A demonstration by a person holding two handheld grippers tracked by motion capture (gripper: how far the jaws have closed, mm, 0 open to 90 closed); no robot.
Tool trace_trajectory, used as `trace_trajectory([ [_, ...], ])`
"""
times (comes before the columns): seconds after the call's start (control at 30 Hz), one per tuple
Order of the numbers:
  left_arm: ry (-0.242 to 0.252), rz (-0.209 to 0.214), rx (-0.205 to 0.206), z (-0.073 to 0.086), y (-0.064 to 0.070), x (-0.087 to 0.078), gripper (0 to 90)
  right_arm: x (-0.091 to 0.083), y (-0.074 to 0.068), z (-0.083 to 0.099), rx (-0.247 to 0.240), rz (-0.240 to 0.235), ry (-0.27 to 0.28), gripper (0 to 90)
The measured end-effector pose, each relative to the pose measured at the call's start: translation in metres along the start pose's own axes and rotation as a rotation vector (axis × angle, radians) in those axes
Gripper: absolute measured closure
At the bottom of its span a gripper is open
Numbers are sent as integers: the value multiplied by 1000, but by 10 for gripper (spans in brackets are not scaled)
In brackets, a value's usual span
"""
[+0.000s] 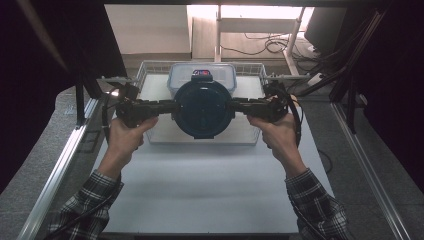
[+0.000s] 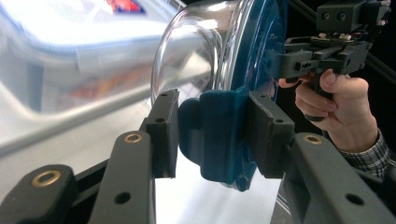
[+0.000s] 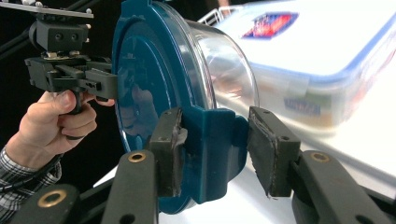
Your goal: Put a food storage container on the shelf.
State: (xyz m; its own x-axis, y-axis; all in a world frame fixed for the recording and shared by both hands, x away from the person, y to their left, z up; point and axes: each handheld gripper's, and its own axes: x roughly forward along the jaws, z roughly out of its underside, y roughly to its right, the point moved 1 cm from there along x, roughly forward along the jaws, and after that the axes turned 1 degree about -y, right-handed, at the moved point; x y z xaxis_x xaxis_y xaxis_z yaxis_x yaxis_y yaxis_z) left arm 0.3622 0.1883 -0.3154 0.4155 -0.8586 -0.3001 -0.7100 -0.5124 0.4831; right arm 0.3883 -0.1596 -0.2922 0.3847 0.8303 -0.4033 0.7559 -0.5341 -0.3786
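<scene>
Round lidded container [image 1: 203,108], held aloft between both hands, left tool [image 2: 212,135] and right tool [image 3: 215,154] each clamping a lid tab.

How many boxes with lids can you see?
2. A round glass bowl with a dark blue lid is held up between the left gripper and right gripper. A rectangular clear box with a blue-edged lid sits behind it in the wire tray.
</scene>
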Motion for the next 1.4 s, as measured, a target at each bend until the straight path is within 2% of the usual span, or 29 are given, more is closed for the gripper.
trace_trajectory([
  [0.3,4,16,-7,-28,-6,-4,581,0,-2,-27,4,7,22,563],
  [0.47,6,19,-9,-49,-8,-6,580,0,-1,-45,3,8,37,563],
  [0.5,6,19,-9,-49,-8,-6,581,0,-1,-45,3,8,37,563],
  [0.57,11,22,-13,-60,-11,-7,580,1,-1,-55,1,13,42,563],
  [0.63,11,24,-14,-63,-13,-8,580,1,0,-62,2,17,45,562],
  [0.83,22,15,-19,-83,-22,-7,578,6,6,-78,8,19,60,562],
  [1.13,27,5,-72,-94,-41,3,574,20,25,-89,43,22,61,561],
  [1.33,28,7,-90,-96,-50,8,573,26,33,-93,69,28,56,560],
  [1.4,42,11,-101,-96,-53,9,574,27,35,-94,73,25,60,560],
])
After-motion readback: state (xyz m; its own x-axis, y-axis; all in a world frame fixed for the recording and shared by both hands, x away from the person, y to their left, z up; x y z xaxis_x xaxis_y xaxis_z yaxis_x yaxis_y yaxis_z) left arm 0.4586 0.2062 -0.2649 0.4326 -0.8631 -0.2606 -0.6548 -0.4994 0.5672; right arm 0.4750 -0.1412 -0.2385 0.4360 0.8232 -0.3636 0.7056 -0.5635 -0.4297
